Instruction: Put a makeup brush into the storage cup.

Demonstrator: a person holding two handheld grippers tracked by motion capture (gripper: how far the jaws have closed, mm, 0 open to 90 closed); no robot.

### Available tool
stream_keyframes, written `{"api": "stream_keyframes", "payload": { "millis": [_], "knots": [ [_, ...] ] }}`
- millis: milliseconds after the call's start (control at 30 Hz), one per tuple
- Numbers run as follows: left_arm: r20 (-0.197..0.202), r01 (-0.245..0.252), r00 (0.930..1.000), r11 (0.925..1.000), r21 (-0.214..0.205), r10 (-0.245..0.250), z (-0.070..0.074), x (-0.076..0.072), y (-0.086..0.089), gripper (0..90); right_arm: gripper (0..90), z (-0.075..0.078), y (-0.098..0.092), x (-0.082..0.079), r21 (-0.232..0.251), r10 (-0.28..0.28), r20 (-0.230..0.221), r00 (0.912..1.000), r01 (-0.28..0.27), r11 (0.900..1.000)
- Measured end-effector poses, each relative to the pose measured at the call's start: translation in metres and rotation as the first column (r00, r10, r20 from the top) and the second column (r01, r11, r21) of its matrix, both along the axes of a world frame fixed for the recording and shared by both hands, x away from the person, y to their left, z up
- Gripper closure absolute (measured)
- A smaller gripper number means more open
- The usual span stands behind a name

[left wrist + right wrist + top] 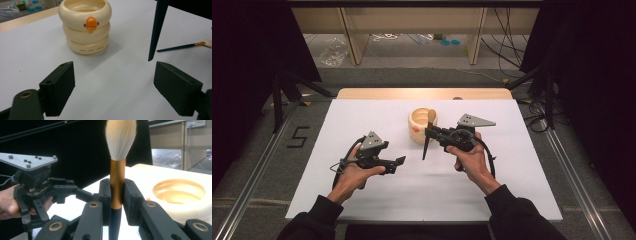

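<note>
- Gripping a makeup brush (pixel 117 170) at its gold collar, the right gripper (pixel 430 134) has its two jaws closed tight on either side of the handle; the pale bristles stand above the jaws and the dark tapered handle hangs below them
- In the high view the brush sits nearly upright just in front of the cream holder (pixel 422 126), bristle end up near its rim, handle tip pointing down toward the white table (pixel 512 195) without touching it
- From the right gripper view the holder's round mouth lies just off to one side of the jaws and a little beyond them, so the brush is beside the opening, not over it
- The left gripper (pixel 113 83) has its jaws spread wide with nothing between them, only bare table; the holder, a stack of three rings with an orange duck bill, stands ahead of the jaws and apart from them
- A second brush (pixel 183 46) lies flat on the table beyond the far jaw in the left gripper view, untouched
- Judging progress: the first brush is picked up and brought close to the holder, which looks empty as far as its mouth can be seen
- Left to do, by my reading: carry the brush over the mouth, lower it in, let go, then fetch the one lying flat
</note>
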State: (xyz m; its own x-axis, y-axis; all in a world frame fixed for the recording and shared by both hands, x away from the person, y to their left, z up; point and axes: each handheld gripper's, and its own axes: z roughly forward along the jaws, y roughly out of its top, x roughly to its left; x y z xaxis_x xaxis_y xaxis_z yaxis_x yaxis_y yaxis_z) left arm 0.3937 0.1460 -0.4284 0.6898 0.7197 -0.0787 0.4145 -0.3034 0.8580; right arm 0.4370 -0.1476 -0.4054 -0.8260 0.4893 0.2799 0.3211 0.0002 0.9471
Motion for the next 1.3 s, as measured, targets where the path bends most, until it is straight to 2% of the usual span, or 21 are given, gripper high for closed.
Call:
{"api": "stream_keyframes", "payload": {
  "millis": [167,200,233,267,400,433,467,500,533,567,633,667,700,767,833,967,1000,1100,1133,1233,1300],
  "knots": [
    [-0.009,-0.007,0.9999,0.9999,0.009,0.007,-0.003,0.0,0.006,16.7,78.2,-0.001,-0.002,0.004,-0.017,-0.007,-0.015,0.9999,0.007,0.9998],
    [-0.021,-0.005,0.9998,0.9995,0.033,0.005,-0.003,0.0,0.008,16.7,78.2,-0.001,-0.003,0.004,-0.023,-0.01,-0.021,0.9997,0.009,0.9997],
    [-0.021,-0.01,0.9997,0.9998,0.016,0.01,-0.005,-0.001,0.008,16.7,78.2,-0.001,-0.003,0.004,-0.019,-0.012,-0.02,0.9997,0.012,0.9997],
    [-0.022,-0.006,0.9997,0.9989,0.047,0.007,-0.005,-0.001,0.011,16.7,78.2,-0.002,-0.002,0.005,-0.006,-0.014,-0.013,0.9998,0.014,0.9999],
    [-0.025,-0.007,0.9996,0.9987,0.051,0.009,-0.008,-0.002,0.015,16.7,78.2,0.001,-0.002,0.008,-0.028,-0.022,0.006,0.9997,0.022,0.9994],
    [-0.037,-0.013,0.9992,0.9992,0.037,0.014,-0.01,-0.002,0.014,16.7,78.2,0.002,-0.002,0.008,-0.028,-0.019,0.002,0.9998,0.019,0.9994],
    [-0.033,-0.01,0.9994,0.9983,0.057,0.012,-0.01,-0.003,0.016,16.7,78.2,0.004,-0.001,0.009,-0.022,-0.015,-0.001,0.9999,0.015,0.9996],
    [-0.038,-0.018,0.9991,0.9991,0.039,0.019,-0.011,-0.003,0.015,16.7,78.2,0.006,-0.001,0.01,-0.029,-0.015,0.002,0.9999,0.015,0.9995],
    [-0.04,-0.013,0.9991,0.9975,0.069,0.016,-0.011,-0.003,0.016,16.7,78.2,0.007,-0.001,0.011,-0.032,-0.016,0.013,0.9998,0.016,0.9994],
    [-0.04,-0.007,0.9992,0.9972,0.075,0.01,-0.011,-0.003,0.017,16.7,78.2,0.008,0.001,0.012,-0.011,-0.02,0.019,0.9996,0.02,0.9997],
    [-0.039,-0.028,0.9988,0.9979,0.059,0.03,-0.013,-0.004,0.016,16.7,78.3,0.01,0.001,0.014,-0.03,-0.016,0.013,0.9998,0.016,0.9994],
    [-0.041,-0.016,0.9989,0.9962,0.085,0.02,-0.012,-0.004,0.018,16.7,78.2,0.009,0.001,0.015,-0.013,-0.019,0.008,0.9998,0.019,0.9997],
    [-0.041,-0.009,0.9991,0.9955,0.094,0.013,-0.012,-0.004,0.02,16.7,78.2,0.009,0.002,0.018,-0.003,-0.023,0.029,0.9993,0.023,0.9997],
    [-0.04,-0.021,0.9989,0.9954,0.094,0.025,-0.014,-0.005,0.021,16.7,78.2,0.011,0.001,0.017,-0.024,-0.02,0.004,0.9998,0.02,0.9995],
    [-0.047,-0.02,0.9986,0.9956,0.091,0.024,-0.014,-0.006,0.023,16.8,78.2,0.011,0.002,0.019,-0.007,-0.025,0.015,0.9996,0.025,0.9997],
    [-0.051,-0.018,0.9984,0.995,0.099,0.023,-0.017,-0.009,0.025,16.8,78.2,0.016,0.002,0.021,-0.022,-0.03,0.02,0.9994,0.03,0.9993],
    [-0.057,-0.012,0.9982,0.9947,0.102,0.018,-0.018,-0.01,0.025,16.8,78.2,0.016,0.002,0.024,-0.018,-0.035,0.042,0.9985,0.036,0.9992],
    [-0.058,-0.015,0.9981,0.994,0.109,0.021,-0.018,-0.012,0.026,16.8,78.2,0.018,0.001,0.027,-0.028,-0.04,0.025,0.9989,0.04,0.9988],
    [-0.051,-0.015,0.9985,0.9939,0.109,0.021,-0.019,-0.013,0.026,16.8,78.2,0.018,0.003,0.028,-0.007,-0.045,0.027,0.9986,0.045,0.9989],
    [-0.055,-0.01,0.9984,0.9938,0.111,0.016,-0.02,-0.015,0.026,16.8,78.2,0.021,0.001,0.033,-0.025,-0.05,0.049,0.9976,0.051,0.9984],
    [-0.06,-0.001,0.9982,0.9937,0.112,0.008,-0.021,-0.017,0.026,16.8,78.2,0.022,0.001,0.035,-0.018,-0.055,0.028,0.9981,0.056,0.9983]
  ]
}}
